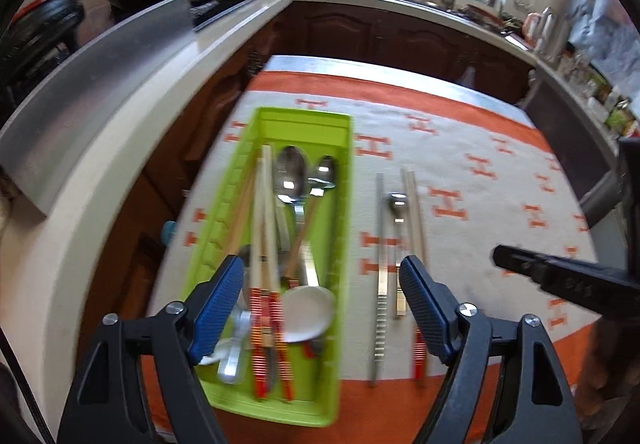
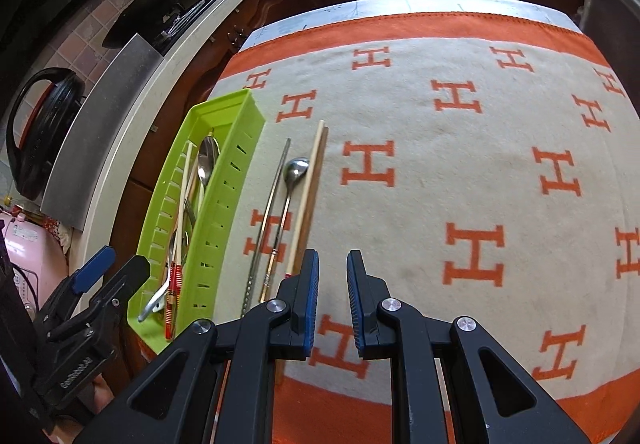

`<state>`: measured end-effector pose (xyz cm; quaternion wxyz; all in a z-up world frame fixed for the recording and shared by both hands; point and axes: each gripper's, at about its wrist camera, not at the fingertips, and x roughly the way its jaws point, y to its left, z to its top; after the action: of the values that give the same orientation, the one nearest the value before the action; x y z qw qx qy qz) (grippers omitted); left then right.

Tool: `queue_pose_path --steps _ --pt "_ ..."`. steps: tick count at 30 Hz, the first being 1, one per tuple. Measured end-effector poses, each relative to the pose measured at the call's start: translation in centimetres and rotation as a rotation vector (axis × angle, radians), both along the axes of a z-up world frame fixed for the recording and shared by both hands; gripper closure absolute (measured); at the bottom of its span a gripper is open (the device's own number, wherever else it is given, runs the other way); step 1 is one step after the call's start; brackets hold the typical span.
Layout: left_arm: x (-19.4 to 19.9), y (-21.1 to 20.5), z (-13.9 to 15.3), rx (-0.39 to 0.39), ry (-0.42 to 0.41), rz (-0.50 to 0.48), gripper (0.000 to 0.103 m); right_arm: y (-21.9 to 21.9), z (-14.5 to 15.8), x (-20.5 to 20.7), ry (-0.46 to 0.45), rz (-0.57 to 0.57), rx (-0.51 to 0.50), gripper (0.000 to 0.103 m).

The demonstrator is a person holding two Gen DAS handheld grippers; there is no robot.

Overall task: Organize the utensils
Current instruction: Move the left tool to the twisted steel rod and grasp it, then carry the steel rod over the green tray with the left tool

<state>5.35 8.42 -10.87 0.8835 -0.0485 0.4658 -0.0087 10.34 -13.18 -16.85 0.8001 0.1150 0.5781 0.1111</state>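
- Three utensils lie on the cloth just right of the green utensil tray (image 1: 276, 119), not yet sorted: a metal chopstick (image 2: 268, 211), a long-handled metal spoon (image 2: 295, 168) and a pair of wooden chopsticks (image 2: 311, 187).
- All three lie side by side with their long axes running away from the person. The spoon's bowl points to the far edge of the table and its handle comes back toward the grippers; the wooden chopsticks have their red-banded ends nearest.
- The tray lies parallel to them and already holds spoons, red-banded chopsticks and a white ceramic spoon (image 1: 306, 310), so the job looks well along.
- The left gripper (image 1: 320, 308) hangs above the tray's near end, jaws standing wide, nothing pressed between the pads.
- The right gripper (image 2: 333, 284) hovers over the orange-and-cream H-patterned cloth (image 2: 472, 147) just right of the wooden chopsticks, jaws narrow with a slim gap and nothing in it.
- Likely step: between placements, about to fetch the next loose utensil. That calls for opening over one handle, closing across its long axis, then laying it lengthwise in the tray.
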Motion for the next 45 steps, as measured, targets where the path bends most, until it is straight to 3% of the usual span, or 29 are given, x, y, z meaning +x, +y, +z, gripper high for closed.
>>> queue_pose_path --steps 5,9,12,13,15,18,27,37,38,39,43,45 --pt "0.9 -2.7 -1.7 -0.031 0.045 -0.028 0.047 -2.6 -0.4 -0.7 0.008 -0.028 0.046 0.088" --pt "1.3 -4.2 -3.6 -0.008 0.079 -0.014 0.047 -4.3 -0.7 -1.0 0.011 -0.044 0.078 0.088" --pt "1.6 -5.3 -4.0 0.062 0.045 -0.032 0.048 -5.4 -1.2 -1.1 0.022 -0.051 0.110 0.088" --pt "1.7 -5.6 -4.1 0.092 0.042 -0.029 0.052 -5.6 -1.3 -1.1 0.024 -0.053 0.117 0.088" --pt "2.1 -6.2 -4.3 0.119 0.050 -0.046 0.072 -6.1 -1.7 -1.1 0.028 -0.056 0.133 0.088" --pt "2.8 -7.2 -5.5 0.168 0.110 -0.068 0.083 -6.8 -2.1 -0.9 0.027 -0.063 0.158 0.088" --pt "4.6 -7.7 -8.1 0.221 0.233 -0.039 0.084 -8.2 -3.2 -0.5 0.035 -0.075 0.213 0.088" --pt "5.8 -8.1 -8.3 0.216 0.218 -0.040 0.086 -9.3 -4.4 -0.2 0.054 -0.093 0.240 0.088" --pt "5.7 -8.2 -8.3 0.219 0.216 -0.049 0.089 -9.3 -4.5 -0.1 0.054 -0.093 0.240 0.088" --pt "5.6 -8.3 -8.3 0.206 0.223 -0.064 0.100 -9.2 -4.5 -0.1 0.054 -0.093 0.240 0.088" --pt "5.3 -9.0 -8.5 0.205 0.215 -0.083 0.100 -8.8 -4.5 -0.1 0.055 -0.084 0.239 0.088" --pt "5.1 -9.0 -8.3 0.163 0.220 -0.085 0.100 -8.6 -4.4 -0.1 0.053 -0.080 0.236 0.088"
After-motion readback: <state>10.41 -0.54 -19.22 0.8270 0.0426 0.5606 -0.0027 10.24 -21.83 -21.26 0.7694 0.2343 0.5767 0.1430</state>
